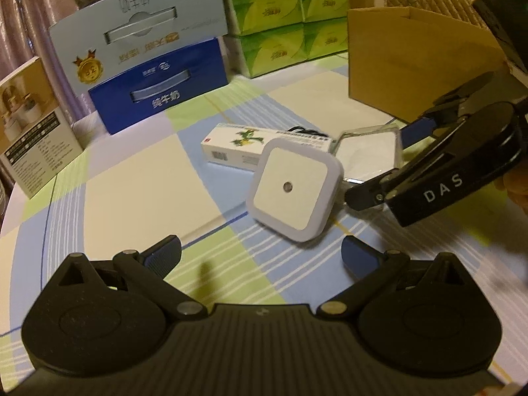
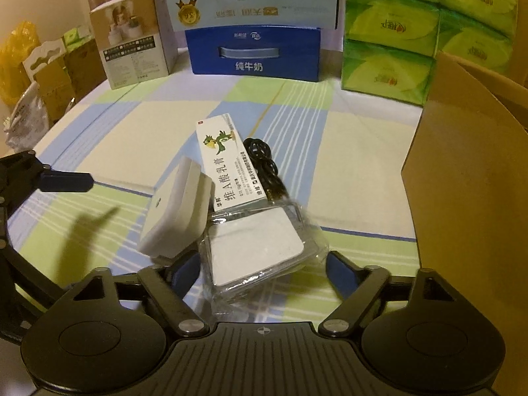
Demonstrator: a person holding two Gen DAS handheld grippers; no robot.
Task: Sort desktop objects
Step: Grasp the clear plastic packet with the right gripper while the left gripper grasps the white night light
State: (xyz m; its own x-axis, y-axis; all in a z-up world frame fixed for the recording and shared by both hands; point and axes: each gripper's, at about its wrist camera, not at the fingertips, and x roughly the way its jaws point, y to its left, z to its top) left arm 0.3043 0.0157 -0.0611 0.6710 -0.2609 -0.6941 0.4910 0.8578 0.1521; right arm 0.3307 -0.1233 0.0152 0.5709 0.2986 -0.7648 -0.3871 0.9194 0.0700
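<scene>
Fingers of both grippers, left (image 1: pixel 262 252) and right (image 2: pixel 264 269), spread apart around one night light (image 1: pixel 295 188), one ointment box (image 2: pixel 221 168), one clear case (image 2: pixel 260 247).

My right gripper (image 2: pixel 262 272) sits spread wide around the clear plastic case (image 2: pixel 260 249), with the white night light (image 2: pixel 175 211) leaning against the ointment box (image 2: pixel 224 168).

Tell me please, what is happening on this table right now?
A person holds a gripper in each hand over a small pile on the checked tablecloth. The right gripper has open jaws around a clear plastic case, not yet closed. The left gripper, also open, faces the white square night light, which leans tilted beside the ointment box. An open cardboard box stands nearby.
</scene>
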